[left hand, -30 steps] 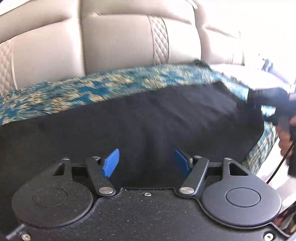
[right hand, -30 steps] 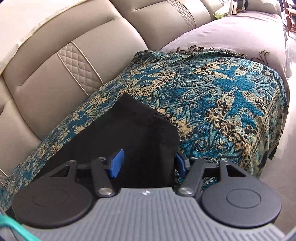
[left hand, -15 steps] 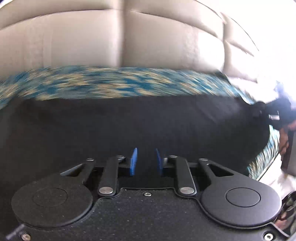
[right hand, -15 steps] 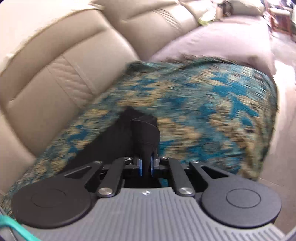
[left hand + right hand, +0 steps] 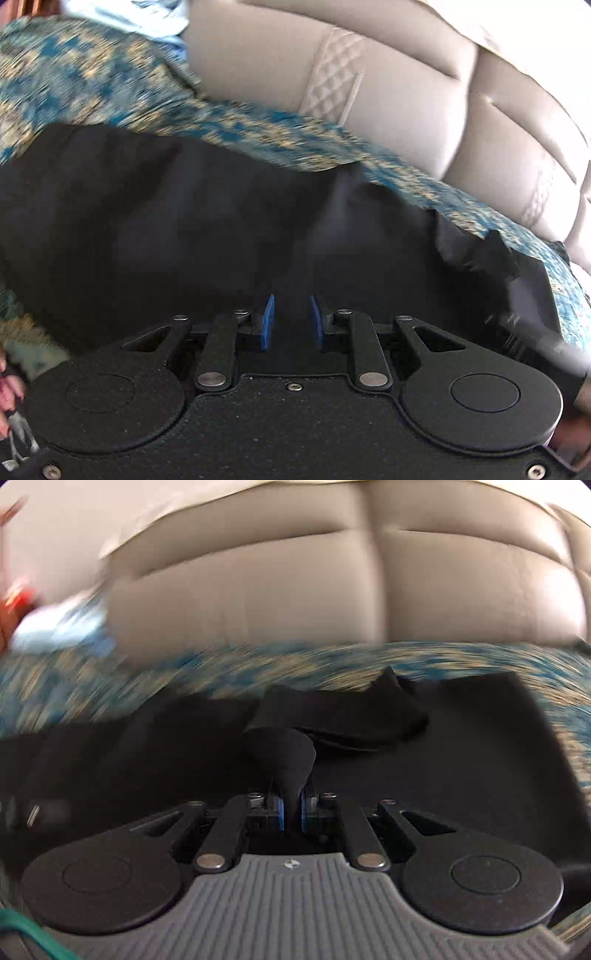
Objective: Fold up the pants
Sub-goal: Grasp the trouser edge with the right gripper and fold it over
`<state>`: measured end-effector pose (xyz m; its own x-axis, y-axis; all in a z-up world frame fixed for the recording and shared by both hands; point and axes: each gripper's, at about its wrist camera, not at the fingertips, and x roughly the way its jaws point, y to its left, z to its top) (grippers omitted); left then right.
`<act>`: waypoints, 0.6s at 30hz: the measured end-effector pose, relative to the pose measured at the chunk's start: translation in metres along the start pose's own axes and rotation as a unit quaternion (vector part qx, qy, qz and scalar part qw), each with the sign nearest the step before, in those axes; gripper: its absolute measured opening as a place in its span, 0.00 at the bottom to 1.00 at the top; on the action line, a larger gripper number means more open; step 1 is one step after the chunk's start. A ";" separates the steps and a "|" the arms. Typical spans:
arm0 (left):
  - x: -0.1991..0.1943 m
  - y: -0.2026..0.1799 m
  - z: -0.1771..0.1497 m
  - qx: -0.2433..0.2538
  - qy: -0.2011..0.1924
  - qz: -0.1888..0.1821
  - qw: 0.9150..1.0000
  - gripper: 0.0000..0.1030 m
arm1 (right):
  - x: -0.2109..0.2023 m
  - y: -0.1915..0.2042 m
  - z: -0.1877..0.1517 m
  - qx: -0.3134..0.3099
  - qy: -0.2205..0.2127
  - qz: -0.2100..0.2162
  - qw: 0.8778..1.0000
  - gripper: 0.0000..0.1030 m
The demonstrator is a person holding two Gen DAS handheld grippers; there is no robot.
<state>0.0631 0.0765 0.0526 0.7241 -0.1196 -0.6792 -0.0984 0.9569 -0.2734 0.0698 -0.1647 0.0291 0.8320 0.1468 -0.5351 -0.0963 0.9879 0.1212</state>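
Pinched between the blue pads of the right gripper [image 5: 292,808] is a bunched tongue of the black, soft woven pants [image 5: 443,760]; the jaws have just been closing and now press on that cloth from both sides. On the left gripper [image 5: 291,323] the blue pads [image 5: 268,323] have also just been closing and stand a narrow gap apart. Dark cloth fills that gap, but against so much black I cannot tell whether the pads press on it.

I judge the pants light and limp: they will sag, drag and double over themselves rather than hold a shape, as the loose roll beyond the right gripper suggests. The weave looks matte, so slipping seems unlikely. Hems or outer corners would be the best hold, taken through all layers so that none trails.

Taking the blue-and-gold patterned throw [image 5: 92,77] on the beige leather sofa [image 5: 388,81] as landmark, the pants lie spread on top of it, covering its near part, with the throw bare only along the sofa back. Both grippers sit at the pants' near edge.
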 end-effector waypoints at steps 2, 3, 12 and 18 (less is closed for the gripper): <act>-0.001 0.009 -0.004 -0.005 0.003 0.006 1.000 0.19 | -0.005 0.033 -0.014 -0.049 -0.010 0.000 0.999 0.11; -0.003 0.013 -0.006 -0.007 0.003 0.005 1.000 0.19 | -0.008 0.044 -0.018 -0.072 -0.016 -0.005 0.997 0.11; -0.015 0.017 -0.009 0.005 -0.008 -0.005 1.000 0.23 | -0.042 0.075 -0.040 -0.164 -0.036 0.051 0.985 0.72; -0.026 -0.008 -0.010 0.045 -0.023 -0.032 0.998 0.24 | -0.074 0.054 -0.044 -0.141 -0.061 0.076 0.985 0.85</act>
<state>0.0385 0.0692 0.0660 0.7579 -0.1711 -0.6295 0.0099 0.9679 -0.2511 -0.0207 -0.1196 0.0383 0.8538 0.3039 -0.4227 -0.3583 0.9321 -0.0537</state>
